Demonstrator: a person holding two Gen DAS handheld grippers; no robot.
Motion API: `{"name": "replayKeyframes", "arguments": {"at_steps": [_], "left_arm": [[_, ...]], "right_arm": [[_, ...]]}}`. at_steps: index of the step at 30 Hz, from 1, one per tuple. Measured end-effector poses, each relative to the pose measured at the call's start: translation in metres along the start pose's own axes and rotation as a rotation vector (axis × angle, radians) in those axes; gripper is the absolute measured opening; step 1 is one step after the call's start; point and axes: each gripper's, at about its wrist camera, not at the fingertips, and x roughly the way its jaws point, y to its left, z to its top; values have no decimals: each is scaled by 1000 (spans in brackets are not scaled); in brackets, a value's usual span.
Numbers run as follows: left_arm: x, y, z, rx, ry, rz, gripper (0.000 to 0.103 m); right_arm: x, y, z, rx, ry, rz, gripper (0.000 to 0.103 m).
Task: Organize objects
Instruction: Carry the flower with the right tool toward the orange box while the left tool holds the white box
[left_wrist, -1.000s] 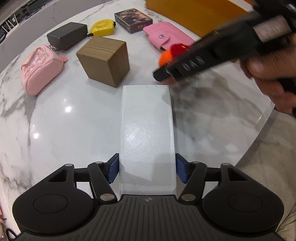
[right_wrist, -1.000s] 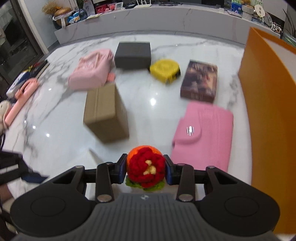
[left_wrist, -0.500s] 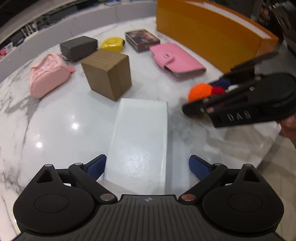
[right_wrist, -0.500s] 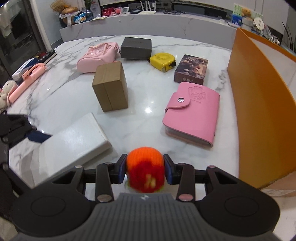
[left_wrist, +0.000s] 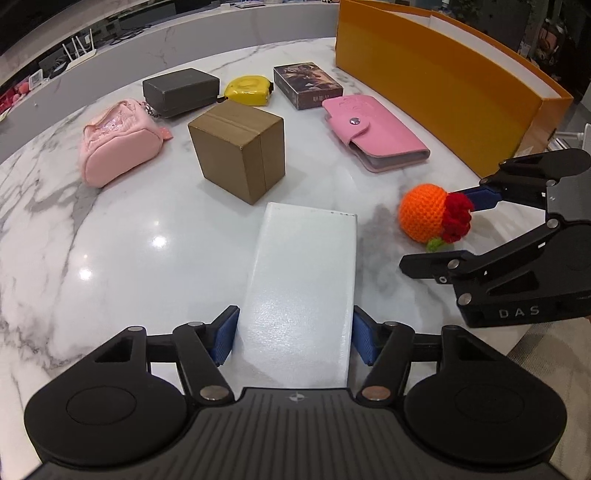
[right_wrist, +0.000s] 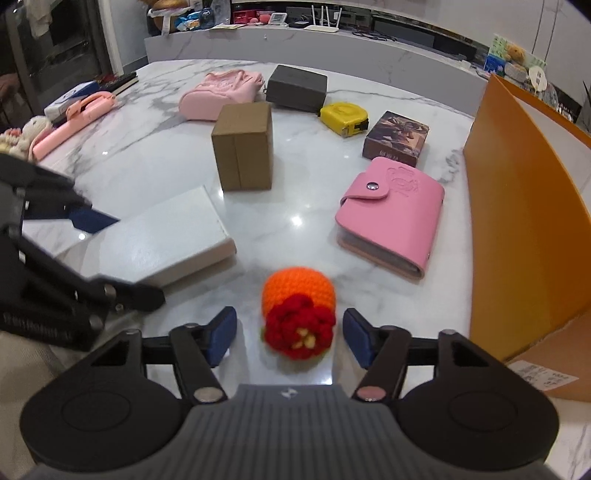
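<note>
A flat white box (left_wrist: 301, 288) lies on the marble table between the pads of my left gripper (left_wrist: 293, 338), which is open with a small gap on each side. It also shows in the right wrist view (right_wrist: 166, 236). An orange crocheted ball with a red flower (right_wrist: 297, 310) rests on the table between the open fingers of my right gripper (right_wrist: 290, 334), not touched by them. The ball (left_wrist: 430, 216) and the right gripper (left_wrist: 443, 229) also show in the left wrist view.
A brown cardboard box (left_wrist: 240, 147), pink pouch (left_wrist: 118, 140), dark grey box (left_wrist: 181, 90), yellow tape measure (left_wrist: 247, 90), card box (left_wrist: 306, 83) and pink wallet (left_wrist: 373, 131) sit farther back. An orange bin (left_wrist: 443, 77) stands at the right. The table edge is near.
Both grippers opened. The left let go of the white box, which now lies on the table. The right set the crocheted ball down and released it.
</note>
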Motion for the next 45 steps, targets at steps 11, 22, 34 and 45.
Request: {"name": "replayKeyframes", "arguments": {"at_steps": [11,22,34,45], "left_arm": [[-2,-6,-4,16,1,1,72],[-21,-9,7,37,-27,11,72],[-66,-20,45,75,-105,45,72],[-119,-54,109,121,-226,21,72]], "right_arm": [[-6,-4,-3,25,-18,-7,40],[-20,5,4,-28,-21,-9,39],[-72,-4,42,-118,-94,-49,39],[-136,-35,74,-152,-175,-88,39]]}}
